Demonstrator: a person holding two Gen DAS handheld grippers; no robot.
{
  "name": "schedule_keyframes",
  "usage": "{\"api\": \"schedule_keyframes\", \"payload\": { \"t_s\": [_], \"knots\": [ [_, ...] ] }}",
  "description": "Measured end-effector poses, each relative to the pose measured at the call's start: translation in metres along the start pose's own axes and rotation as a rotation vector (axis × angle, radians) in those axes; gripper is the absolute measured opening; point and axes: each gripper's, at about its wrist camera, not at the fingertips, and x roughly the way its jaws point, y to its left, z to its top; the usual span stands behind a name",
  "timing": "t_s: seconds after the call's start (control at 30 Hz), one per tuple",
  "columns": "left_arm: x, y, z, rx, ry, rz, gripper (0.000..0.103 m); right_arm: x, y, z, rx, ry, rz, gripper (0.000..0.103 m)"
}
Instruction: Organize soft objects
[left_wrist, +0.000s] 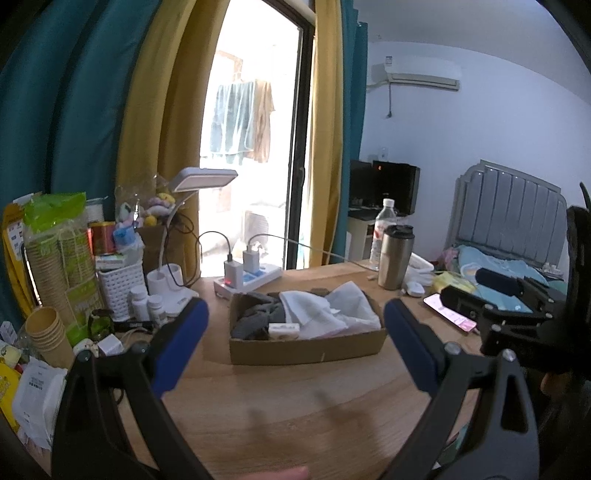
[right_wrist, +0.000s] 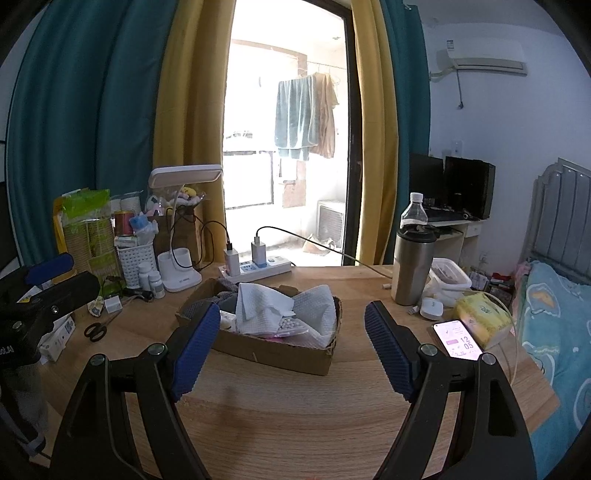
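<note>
The left gripper (left_wrist: 295, 332) stands spread wide with nothing between its blue pads, and the right gripper (right_wrist: 291, 343) is likewise spread and empty; both hover above the bare front of the wooden table (left_wrist: 295, 406), pointing slightly downward. Straight ahead of each lies the cardboard box (left_wrist: 306, 349), a shallow tray whose long axis runs across the left gripper's line of sight and sits a little skewed in the right wrist view. Inside it the soft things are heaped: a dark grey cloth (left_wrist: 258, 317) at the left end and white cloths (left_wrist: 325, 310) toward the right, with a small white item (left_wrist: 283, 330) against the near wall. The box looks about equally near to both grippers, so either could go in; the grey cloth lies closer to the left one and the white cloths to the right one. Beyond the box are a power strip (left_wrist: 251, 278) with chargers, a steel tumbler (left_wrist: 396, 256), a water bottle (left_wrist: 384, 229) and a desk lamp (left_wrist: 203, 181). A phone (right_wrist: 458, 341) to the right shows "12" over "05"; other labels are too small to read.
</note>
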Motion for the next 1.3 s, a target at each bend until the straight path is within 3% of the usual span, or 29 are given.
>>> {"api": "schedule_keyframes", "payload": {
  "t_s": [1.3],
  "knots": [
    [0.0058,-0.0019,0.0004,0.014,0.0,-0.01,0.097,0.0004,0.0009,0.0003,0.002,0.0,0.0,0.083]
  ]
}}
